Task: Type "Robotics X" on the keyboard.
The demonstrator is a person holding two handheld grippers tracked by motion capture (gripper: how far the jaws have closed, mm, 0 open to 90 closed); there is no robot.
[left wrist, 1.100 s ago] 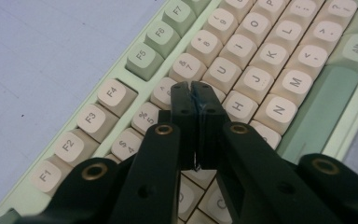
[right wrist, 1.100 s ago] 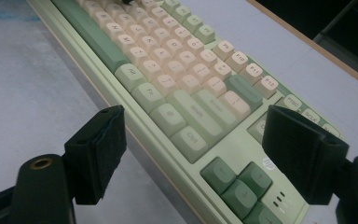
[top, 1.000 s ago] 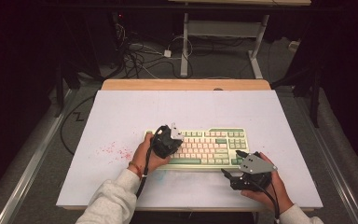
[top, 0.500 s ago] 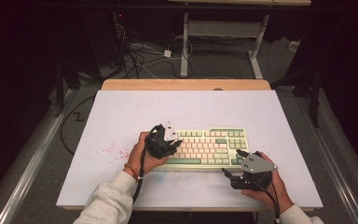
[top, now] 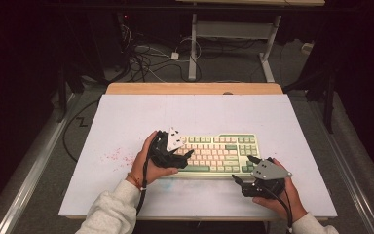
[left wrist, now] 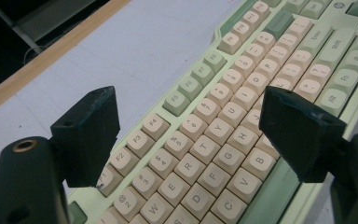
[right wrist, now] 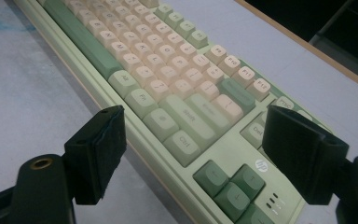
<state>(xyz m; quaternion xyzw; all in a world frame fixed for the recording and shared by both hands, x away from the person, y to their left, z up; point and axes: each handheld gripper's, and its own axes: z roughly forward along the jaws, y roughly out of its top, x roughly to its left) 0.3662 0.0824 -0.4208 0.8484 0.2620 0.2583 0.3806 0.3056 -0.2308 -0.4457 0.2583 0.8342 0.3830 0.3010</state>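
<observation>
At the 9 o'clock side of the table (top: 126, 122), which has a white top, we see faint red specks (top: 113, 156) on the surface. Just to the 3 o'clock side of them, the left hand (top: 148, 163) holds the left gripper (top: 187, 155) over the 9 o'clock end of the keyboard (top: 221, 152). The grey three-cornered plate (top: 174, 140) sits on top of this gripper. In the left gripper view, we see its jaws standing wide apart, having just been opening; nothing lies between the pads. Beneath the gap (left wrist: 186, 135) we read the letter keys (left wrist: 214, 154) and the F-key row (left wrist: 158, 126), and neither pad touches a key as far as we can tell.

The keyboard is pale green with cream keys and darker green modifier keys. It lies near the 6 o'clock edge of the table, slightly toward 3 o'clock of centre, with its long side parallel to that edge.

At the 3 o'clock end of the keyboard, the right hand (top: 282, 197) holds the right gripper (top: 243, 179) low, near the 5 o'clock corner of the keyboard. In the right gripper view, its jaws also stand wide apart with nothing clamped. Between them (right wrist: 191, 140) we see the Ctrl and Shift keys (right wrist: 186, 126) and the arrow cluster (right wrist: 230, 182).

At 12 o'clock, a wooden strip (top: 195, 88) borders the table, and cables (top: 146, 63) lie on the floor beyond.
</observation>
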